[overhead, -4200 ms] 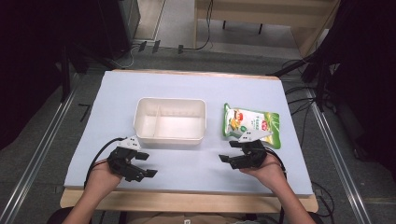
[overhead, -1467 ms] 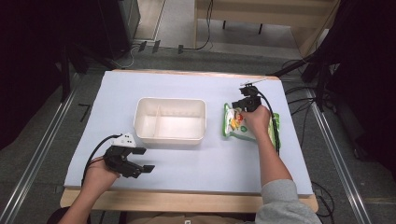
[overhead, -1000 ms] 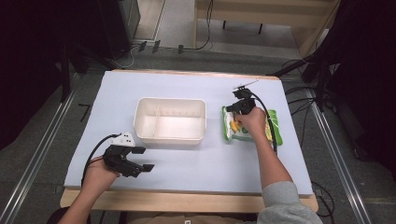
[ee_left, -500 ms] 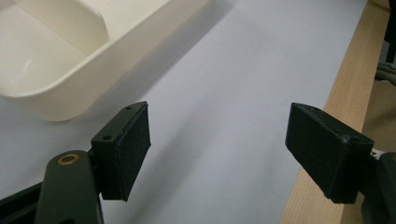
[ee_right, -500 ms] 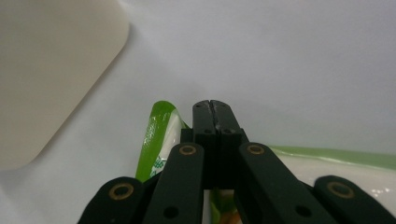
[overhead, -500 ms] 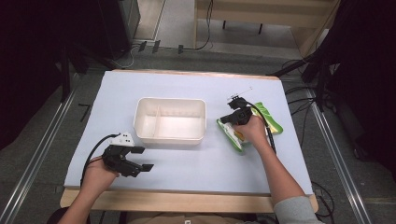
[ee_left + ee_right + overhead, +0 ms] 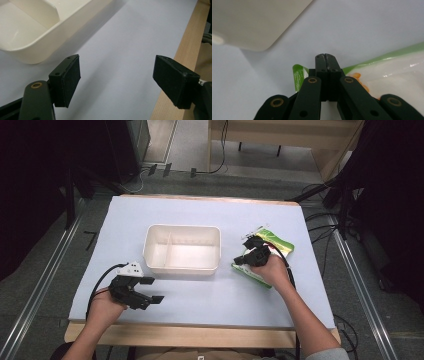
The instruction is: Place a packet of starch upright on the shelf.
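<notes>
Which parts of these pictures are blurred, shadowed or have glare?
High view: evenly lit table, dark room around it. Left gripper view: sharp pads, a soft shadow beside the white tray. Right gripper view: the tray is out of focus, and the snack bag shows small bright glare spots beside the shut right gripper.

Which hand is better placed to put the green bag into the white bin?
Right: its hand-held gripper is shut on the bag beside the bin. The left hand-held gripper is open, near the table edge.
</notes>
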`<state>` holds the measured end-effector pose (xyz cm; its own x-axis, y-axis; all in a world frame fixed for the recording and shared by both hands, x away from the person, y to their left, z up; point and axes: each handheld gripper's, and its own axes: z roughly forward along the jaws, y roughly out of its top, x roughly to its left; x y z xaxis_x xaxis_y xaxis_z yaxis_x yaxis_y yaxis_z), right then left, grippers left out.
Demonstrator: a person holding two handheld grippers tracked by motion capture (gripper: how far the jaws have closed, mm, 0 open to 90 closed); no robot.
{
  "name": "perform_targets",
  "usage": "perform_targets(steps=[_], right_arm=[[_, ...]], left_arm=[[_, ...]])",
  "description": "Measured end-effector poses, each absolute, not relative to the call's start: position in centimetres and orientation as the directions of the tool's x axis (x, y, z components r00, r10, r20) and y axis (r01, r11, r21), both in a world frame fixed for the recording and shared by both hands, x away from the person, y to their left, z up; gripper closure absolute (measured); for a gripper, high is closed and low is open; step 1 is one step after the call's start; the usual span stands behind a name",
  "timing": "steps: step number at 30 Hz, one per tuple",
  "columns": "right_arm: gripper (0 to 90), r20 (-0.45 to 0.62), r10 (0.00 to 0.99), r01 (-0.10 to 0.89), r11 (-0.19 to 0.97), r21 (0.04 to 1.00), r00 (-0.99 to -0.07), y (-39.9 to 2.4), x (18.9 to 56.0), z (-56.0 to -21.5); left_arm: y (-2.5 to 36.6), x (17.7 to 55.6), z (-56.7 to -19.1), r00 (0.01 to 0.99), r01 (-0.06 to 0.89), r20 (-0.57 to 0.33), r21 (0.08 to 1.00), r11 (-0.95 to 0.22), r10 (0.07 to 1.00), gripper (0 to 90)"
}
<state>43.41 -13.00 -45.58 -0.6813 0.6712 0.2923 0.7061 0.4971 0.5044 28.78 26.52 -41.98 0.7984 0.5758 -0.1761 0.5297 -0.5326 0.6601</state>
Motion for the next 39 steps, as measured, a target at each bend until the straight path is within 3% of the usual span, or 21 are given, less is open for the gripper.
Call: perform_targets(steps=[16,20,26,28,30,32,39], right_arm=[[90.0,0.373,0.584,0.686,0.523,0.506,-0.721,-15.5,39.0,-46.0],[78.7,0.43,0.591,0.727,0.488,0.484,-0.683,-15.6,39.0,-45.5],[64.2,0.359,0.642,0.71,0.442,0.548,-0.678,-16.9,38.8,-43.0],[54.5,0.335,0.682,0.705,0.376,0.602,-0.65,-18.4,39.1,-42.1],[52.1,0.324,0.696,0.705,0.364,0.609,-0.64,-18.8,39.2,-41.9],[43.5,0.302,0.747,0.715,0.314,0.624,-0.592,-20.2,39.8,-41.7],[33.1,0.287,0.808,0.736,0.243,0.632,-0.514,-22.4,41.5,-42.0]], left_arm=[[26.4,28.8,-41.9,0.8,0.528,-0.174,0.66,-0.535,0.575,22.7],[26.4,28.7,-41.8,0.802,0.525,-0.171,0.659,-0.538,0.573,22.7],[26.4,28.7,-41.9,0.803,0.522,-0.174,0.665,-0.534,0.57,22.7],[26.3,28.7,-41.9,0.804,0.522,-0.174,0.665,-0.535,0.568,22.7],[26.3,28.7,-41.9,0.805,0.521,-0.173,0.665,-0.535,0.568,22.7],[26.3,28.8,-41.9,0.804,0.522,-0.171,0.661,-0.539,0.569,22.7],[26.3,28.8,-41.9,0.803,0.524,-0.169,0.658,-0.541,0.571,22.8]])
